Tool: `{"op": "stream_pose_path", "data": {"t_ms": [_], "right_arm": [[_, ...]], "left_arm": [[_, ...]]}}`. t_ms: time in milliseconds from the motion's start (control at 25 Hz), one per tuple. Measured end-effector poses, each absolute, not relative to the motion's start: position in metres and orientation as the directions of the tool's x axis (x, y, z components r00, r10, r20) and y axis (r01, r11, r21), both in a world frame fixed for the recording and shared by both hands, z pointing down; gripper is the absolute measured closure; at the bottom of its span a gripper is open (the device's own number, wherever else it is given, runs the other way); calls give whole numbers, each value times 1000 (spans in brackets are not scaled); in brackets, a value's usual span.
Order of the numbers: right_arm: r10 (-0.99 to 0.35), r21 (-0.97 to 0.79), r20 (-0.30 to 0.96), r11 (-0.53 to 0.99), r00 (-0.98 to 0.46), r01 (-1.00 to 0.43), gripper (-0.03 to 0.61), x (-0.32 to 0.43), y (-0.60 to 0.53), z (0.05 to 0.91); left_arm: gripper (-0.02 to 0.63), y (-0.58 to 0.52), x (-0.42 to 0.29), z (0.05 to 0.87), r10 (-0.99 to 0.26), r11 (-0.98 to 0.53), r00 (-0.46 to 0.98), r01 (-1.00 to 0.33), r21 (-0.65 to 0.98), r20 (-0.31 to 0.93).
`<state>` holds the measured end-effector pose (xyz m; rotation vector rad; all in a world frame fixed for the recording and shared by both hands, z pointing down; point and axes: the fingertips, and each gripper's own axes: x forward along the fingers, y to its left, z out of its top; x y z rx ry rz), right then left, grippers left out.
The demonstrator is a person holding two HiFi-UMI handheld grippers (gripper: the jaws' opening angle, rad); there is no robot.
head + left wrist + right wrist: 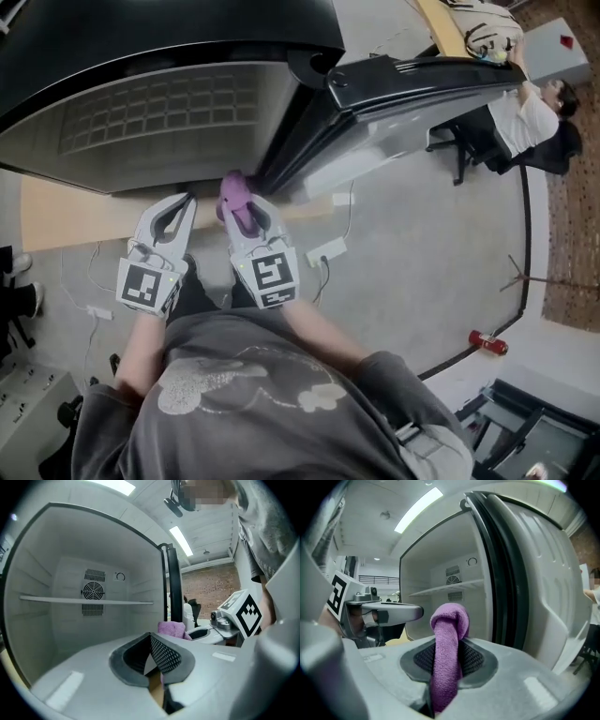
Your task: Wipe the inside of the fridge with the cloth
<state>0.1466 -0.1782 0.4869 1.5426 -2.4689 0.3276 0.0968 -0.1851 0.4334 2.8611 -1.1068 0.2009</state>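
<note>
our right gripper (449, 663) has its jaws clamped on the cloth (450, 630), with a dark meshed pad on either side of it. the left gripper's (151, 652) jaws are pressed together at the tips with nothing between them. the two grippers sit side by side, close but apart, just in front of the fridge (42, 634).

the fridge stands open, its door (543, 583) swung out on our right. inside we see pale walls, one thin shelf (84, 601) running across about halfway up, and a round fan grille (93, 591) on the back wall, partly behind the shelf line.

the cloth is outside the cavity, held at the opening near the edge where the door meets the body; we cannot tell if it touches the frame. it is purple and nubby like terry, bunched into a thick band that rises between the pads and folds over above them into a rounded knob. its lower end drops out of sight behind the gripper body.
</note>
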Motion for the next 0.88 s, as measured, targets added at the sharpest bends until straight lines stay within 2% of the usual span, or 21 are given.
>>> {"op": "stream_pose_path", "data": {"t_ms": [160,520,880], "right_arm": [[-833,-73,284,475,-475,-877,502,150,-178,485],[-837,-70,317,447,-445,-892,502,167,-160,503],[-877,-4,291,397,-381,-918,502,124,-96,499]], "left_arm": [[595,-181,97,430,-695,-709,702,-705,17,154],[595,-168,79,437,-717,-686,677,-728,5,168],[595,-85,20,451,-704,-702,699,-712,28,128]]}}
